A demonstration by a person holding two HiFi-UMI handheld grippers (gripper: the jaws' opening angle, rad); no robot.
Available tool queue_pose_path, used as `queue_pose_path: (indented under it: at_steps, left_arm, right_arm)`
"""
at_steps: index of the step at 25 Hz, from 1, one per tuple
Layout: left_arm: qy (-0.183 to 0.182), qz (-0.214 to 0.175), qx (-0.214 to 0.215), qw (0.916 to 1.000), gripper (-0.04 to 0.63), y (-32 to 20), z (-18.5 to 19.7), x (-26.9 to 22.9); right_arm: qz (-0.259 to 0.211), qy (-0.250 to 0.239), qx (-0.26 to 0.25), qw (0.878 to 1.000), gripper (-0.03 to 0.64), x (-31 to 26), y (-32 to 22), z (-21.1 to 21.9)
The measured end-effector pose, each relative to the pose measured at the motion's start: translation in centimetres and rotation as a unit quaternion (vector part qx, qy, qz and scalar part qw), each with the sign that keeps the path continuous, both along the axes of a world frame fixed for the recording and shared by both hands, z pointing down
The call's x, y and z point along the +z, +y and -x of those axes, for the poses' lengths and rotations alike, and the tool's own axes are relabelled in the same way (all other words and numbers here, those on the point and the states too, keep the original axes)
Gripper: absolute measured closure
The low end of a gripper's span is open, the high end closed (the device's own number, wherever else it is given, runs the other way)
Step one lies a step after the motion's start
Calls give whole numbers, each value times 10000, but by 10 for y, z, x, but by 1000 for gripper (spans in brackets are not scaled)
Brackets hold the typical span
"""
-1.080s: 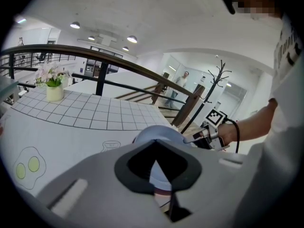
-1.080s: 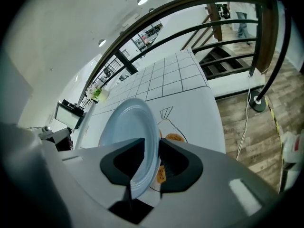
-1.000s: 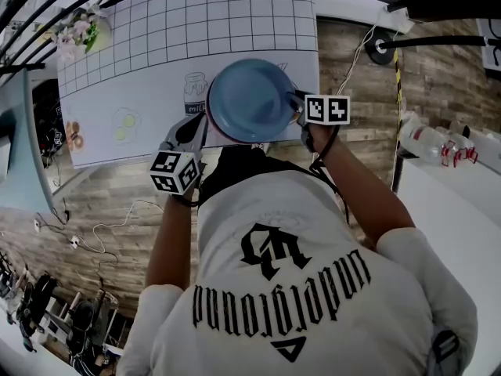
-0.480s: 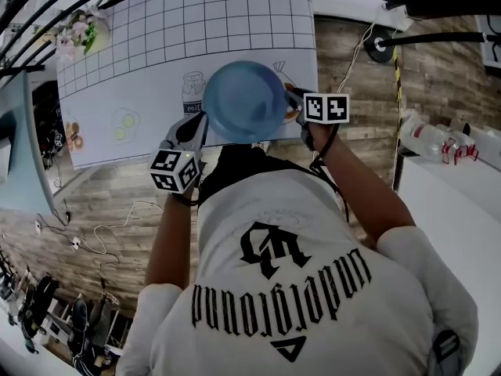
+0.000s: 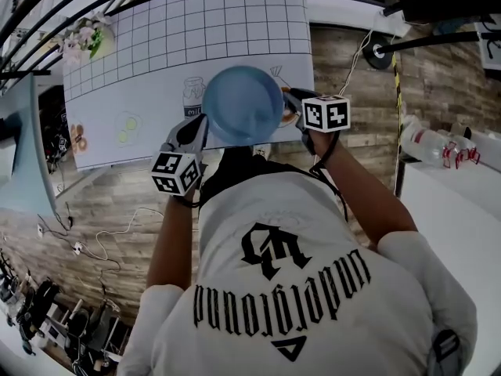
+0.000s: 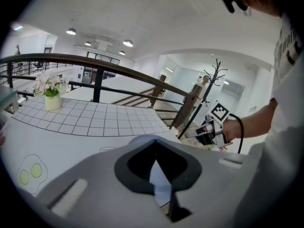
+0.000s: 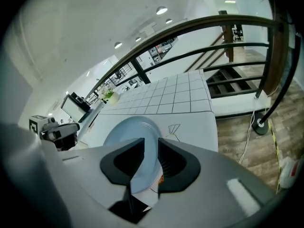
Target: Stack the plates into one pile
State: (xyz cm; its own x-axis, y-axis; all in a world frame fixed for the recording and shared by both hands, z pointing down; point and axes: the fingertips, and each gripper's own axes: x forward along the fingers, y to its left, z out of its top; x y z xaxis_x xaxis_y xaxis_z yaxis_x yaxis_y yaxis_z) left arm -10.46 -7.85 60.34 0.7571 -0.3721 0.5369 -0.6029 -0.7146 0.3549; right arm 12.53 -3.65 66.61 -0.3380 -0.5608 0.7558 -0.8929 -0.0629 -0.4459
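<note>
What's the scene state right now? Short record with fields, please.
surface: white gridded mat with drawings
held object: blue plate, looks lifted above the mat
right gripper: shut on the plate's right rim
left gripper: jaws together, tip beside the plate's left edge; contact unclear
second plate: none clearly visible

Plate (image 5: 243, 104): has risen on the side held by the right gripper (image 5: 291, 103) and shifted toward the left gripper (image 5: 196, 129).

Right gripper: has come up with the plate. Its jaws have just been closing slightly, with the plate's rim between them.

The dark edge seen a second ago under the plate's near side no longer shows.

An orange-brown patch (image 5: 291, 118) is now exposed below the plate, just beside the right gripper.
</note>
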Motion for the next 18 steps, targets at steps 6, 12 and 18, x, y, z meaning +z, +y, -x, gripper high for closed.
queue_pose_path:
  at_steps: [6, 12, 18]
  left_arm:
    - [114, -267, -35, 9996, 546, 2, 0, -23]
    - [195, -574, 14, 9982, 546, 14, -17, -50]
    - [332, -898, -39, 9954, 546, 15, -22, -83]
  right_arm:
    - [-602, 296, -374, 9970, 531, -40, -5, 9]
    - [-1220, 450, -685, 9891, 557, -85, 3, 7]
    - [-1863, 741, -940, 9752, 591, -137, 6, 12]
